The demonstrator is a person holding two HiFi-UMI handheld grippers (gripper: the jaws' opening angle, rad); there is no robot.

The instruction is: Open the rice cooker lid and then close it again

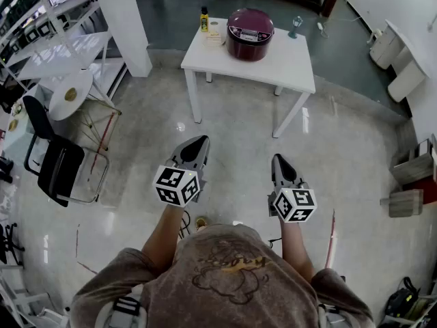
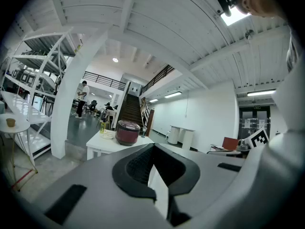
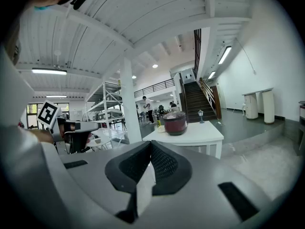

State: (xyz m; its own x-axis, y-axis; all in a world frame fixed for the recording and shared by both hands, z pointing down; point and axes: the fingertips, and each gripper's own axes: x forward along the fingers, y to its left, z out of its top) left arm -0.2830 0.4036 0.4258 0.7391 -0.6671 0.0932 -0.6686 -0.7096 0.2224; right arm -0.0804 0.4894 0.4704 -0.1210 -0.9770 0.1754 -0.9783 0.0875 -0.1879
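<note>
Ahead, yellow bottle (image 1: pixel 203 20) near rice cooker (image 1: pixel 250 33).

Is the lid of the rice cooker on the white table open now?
No, the lid lies flat and shut on the rice cooker.

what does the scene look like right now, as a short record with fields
rice cooker: dark red, lid down, on the white table
also on table: yellow bottle, to the cooker's left in the head view
left gripper: jaws together, empty, well short of the table
right gripper: jaws together, empty, also short of the table
task state: lid not yet touched
</note>
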